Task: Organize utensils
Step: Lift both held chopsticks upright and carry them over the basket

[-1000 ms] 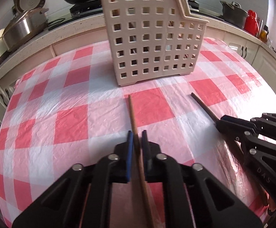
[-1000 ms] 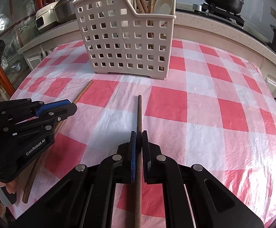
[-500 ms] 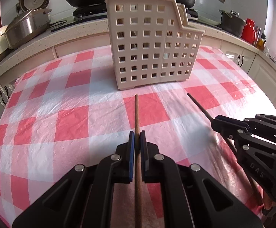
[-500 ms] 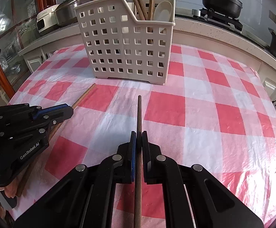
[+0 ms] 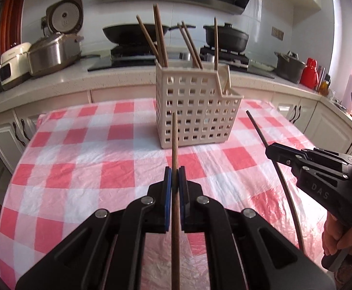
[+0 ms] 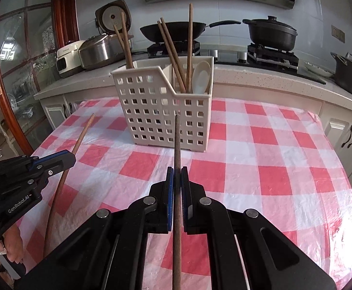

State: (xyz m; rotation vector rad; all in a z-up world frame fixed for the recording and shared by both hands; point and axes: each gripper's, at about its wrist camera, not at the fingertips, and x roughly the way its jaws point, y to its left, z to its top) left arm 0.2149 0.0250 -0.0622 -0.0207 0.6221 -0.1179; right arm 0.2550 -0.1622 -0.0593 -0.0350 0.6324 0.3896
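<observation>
My left gripper (image 5: 175, 172) is shut on a brown wooden chopstick (image 5: 174, 142) and holds it above the checked tablecloth, tip pointing at the cream slotted utensil basket (image 5: 195, 111). My right gripper (image 6: 177, 172) is shut on a darker chopstick (image 6: 177, 140), also raised and aimed at the basket (image 6: 161, 111). Each gripper shows in the other's view: the right one (image 5: 271, 150) at the right, the left one (image 6: 69, 158) at the left. The basket holds several upright chopsticks (image 6: 173, 50) and a white spoon (image 6: 201, 76).
The round table (image 5: 79, 159) has a red-and-white checked plastic cover. Behind it runs a kitchen counter (image 5: 79, 75) with rice cookers (image 5: 52, 53), a wok (image 5: 132, 32) and pots (image 5: 226, 37) on a stove. White cabinets stand below.
Both grippers have lifted their chopsticks off the table and risen, so the basket now appears lower and farther, with its contents visible.
</observation>
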